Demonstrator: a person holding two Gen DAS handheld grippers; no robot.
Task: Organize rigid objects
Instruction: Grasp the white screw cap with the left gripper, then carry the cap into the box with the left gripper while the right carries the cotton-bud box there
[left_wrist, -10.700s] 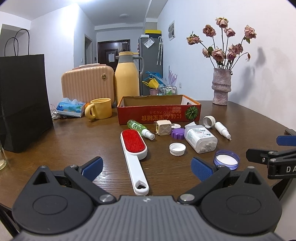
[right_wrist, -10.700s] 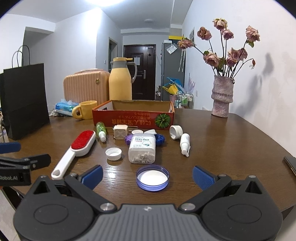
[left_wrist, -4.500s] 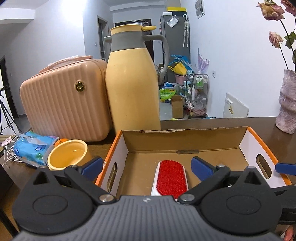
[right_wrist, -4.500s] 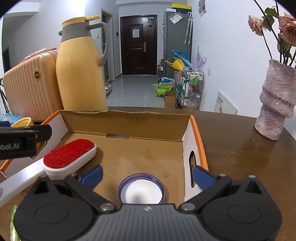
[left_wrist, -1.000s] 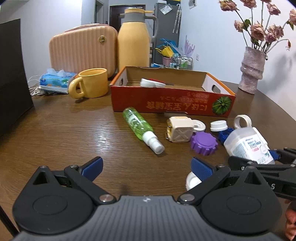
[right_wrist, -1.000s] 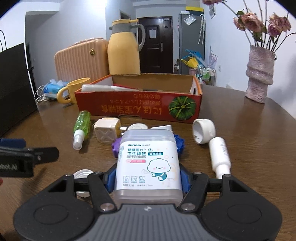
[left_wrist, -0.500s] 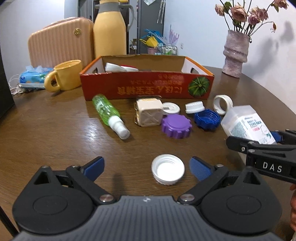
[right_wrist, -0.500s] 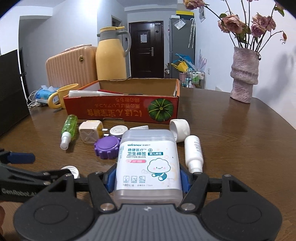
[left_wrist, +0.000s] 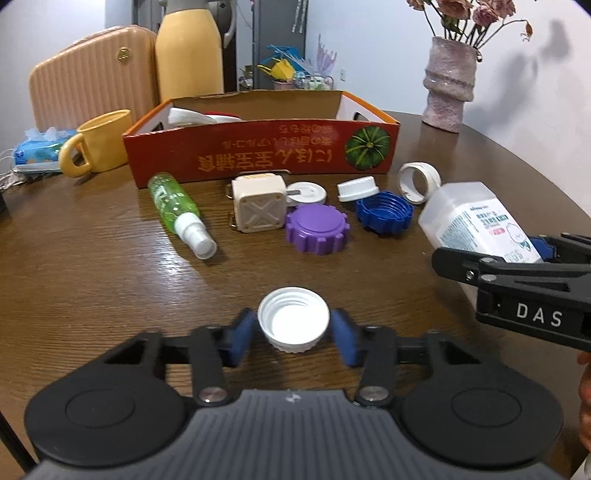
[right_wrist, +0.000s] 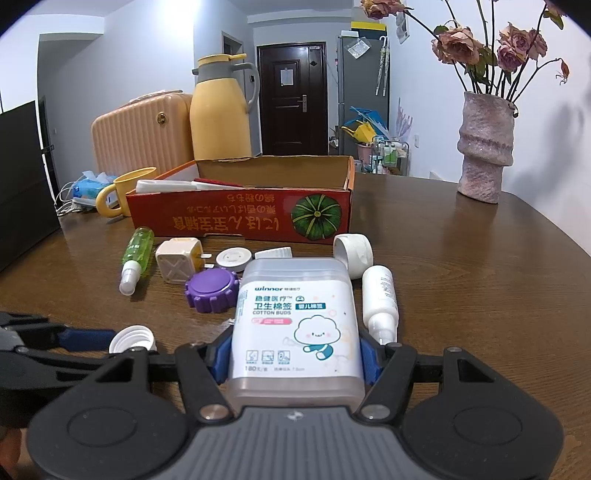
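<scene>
A white screw cap (left_wrist: 293, 325) lies open side up on the wooden table (left_wrist: 92, 266). My left gripper (left_wrist: 293, 334) is low over the table, its jaws closing, and the blue pads (left_wrist: 242, 338) touch both sides of the cap. My right gripper (right_wrist: 295, 354) is shut on a clear cotton bud box (right_wrist: 295, 314) and holds it off the table at the right. That box (left_wrist: 472, 218) also shows in the left wrist view. Behind the loose items stands the red cardboard box (left_wrist: 258, 158), with a white lint brush (left_wrist: 199, 116) in it.
In front of the cardboard box lie a green spray bottle (left_wrist: 173, 199), a cream plug adapter (left_wrist: 258, 203), a purple cap (left_wrist: 317, 229), a blue cap (left_wrist: 384, 212), a white ring (left_wrist: 419, 177) and a small white bottle (right_wrist: 380, 295). A yellow mug (left_wrist: 99, 147) stands left, a vase (left_wrist: 448, 83) back right.
My left gripper has moved forward and down to the white cap, and its jaws have come in from wide open to the cap's sides. The right gripper still holds the cotton bud box.
</scene>
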